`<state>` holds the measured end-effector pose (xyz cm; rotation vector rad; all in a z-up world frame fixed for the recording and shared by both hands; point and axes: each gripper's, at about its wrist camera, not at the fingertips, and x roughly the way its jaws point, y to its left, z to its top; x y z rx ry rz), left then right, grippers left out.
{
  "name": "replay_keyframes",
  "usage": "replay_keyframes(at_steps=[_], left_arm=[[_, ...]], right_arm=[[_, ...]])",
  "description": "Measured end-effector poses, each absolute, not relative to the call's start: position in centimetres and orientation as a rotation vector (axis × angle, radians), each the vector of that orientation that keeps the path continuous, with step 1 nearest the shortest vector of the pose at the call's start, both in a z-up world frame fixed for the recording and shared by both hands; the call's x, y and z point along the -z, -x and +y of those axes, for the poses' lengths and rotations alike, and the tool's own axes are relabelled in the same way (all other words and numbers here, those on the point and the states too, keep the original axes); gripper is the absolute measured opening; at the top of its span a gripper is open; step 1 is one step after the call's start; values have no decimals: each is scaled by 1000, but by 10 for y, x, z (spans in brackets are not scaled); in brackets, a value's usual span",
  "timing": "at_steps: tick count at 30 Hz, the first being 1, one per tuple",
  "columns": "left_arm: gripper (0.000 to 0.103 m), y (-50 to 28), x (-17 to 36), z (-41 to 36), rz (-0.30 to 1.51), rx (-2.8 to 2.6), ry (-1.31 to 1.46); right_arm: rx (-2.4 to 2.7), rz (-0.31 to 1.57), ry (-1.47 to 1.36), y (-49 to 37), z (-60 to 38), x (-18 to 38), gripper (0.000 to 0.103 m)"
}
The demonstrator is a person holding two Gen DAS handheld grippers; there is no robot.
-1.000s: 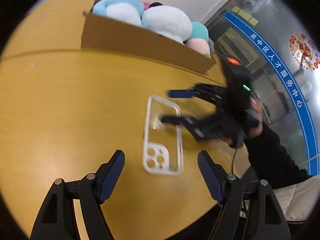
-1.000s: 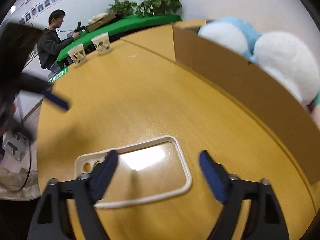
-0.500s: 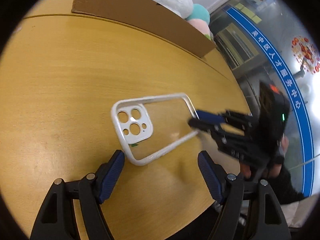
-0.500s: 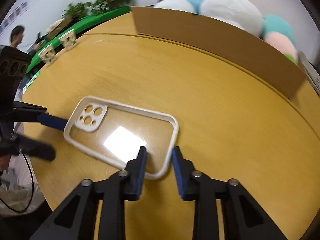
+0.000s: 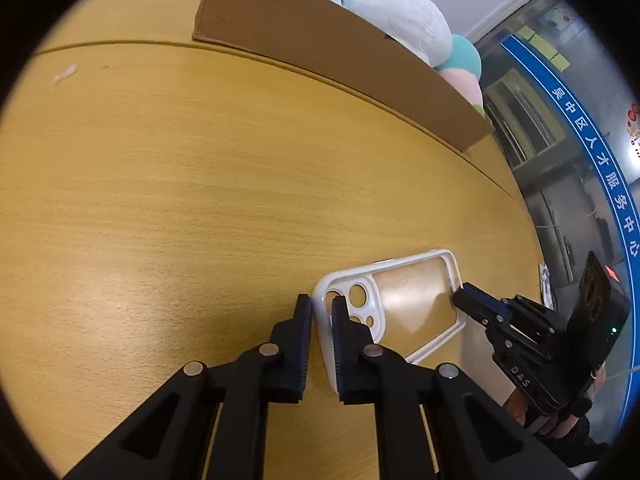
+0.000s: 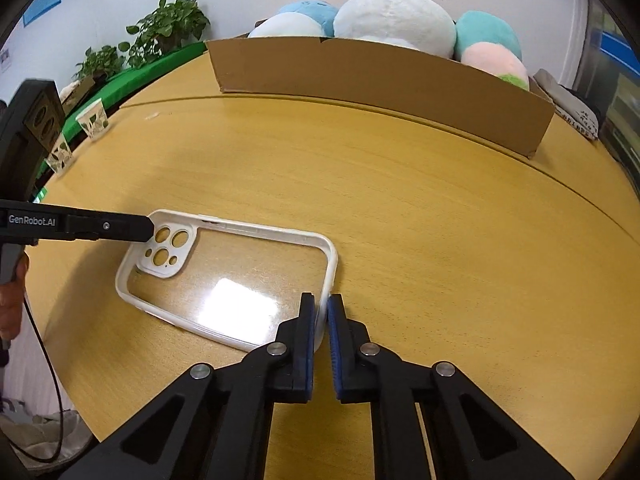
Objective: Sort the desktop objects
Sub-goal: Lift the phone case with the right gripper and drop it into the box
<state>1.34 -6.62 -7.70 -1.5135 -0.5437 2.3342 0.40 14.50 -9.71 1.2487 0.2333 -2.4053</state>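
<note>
A clear phone case with a white rim (image 6: 236,276) is held between both grippers just above the wooden table (image 6: 400,200); it also shows in the left wrist view (image 5: 400,296). My left gripper (image 5: 322,308) is shut on the rim at the camera-hole end. My right gripper (image 6: 323,308) is shut on the rim at the opposite short end. Each gripper also shows in the other's view, the right one (image 5: 464,300) and the left one (image 6: 148,230).
A long cardboard box (image 6: 380,80) full of round plush toys (image 6: 396,20) stands along the table's far side. Two paper cups (image 6: 94,118) stand at the far left. The table's front edge is close below the case.
My left gripper has gone from open to shut on the camera end of the case. My right gripper has stayed shut on the other end. The case has turned.
</note>
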Motion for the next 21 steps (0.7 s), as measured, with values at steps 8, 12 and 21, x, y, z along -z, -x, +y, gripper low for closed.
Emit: replay_keyframes(at_steps=[8,12,21], left_arm=[[9,44,-24,-72,-456,-2479,1210],[9,109,-89,-62,-298,-2560,1047],[9,288,-142,-48,-226,-2541,987]], right_arm=[[2532,246,-1015,31,129,33,8],[2608,247,-867,83,127,-14,8],[2688,225,-837,264,131,-83,9]])
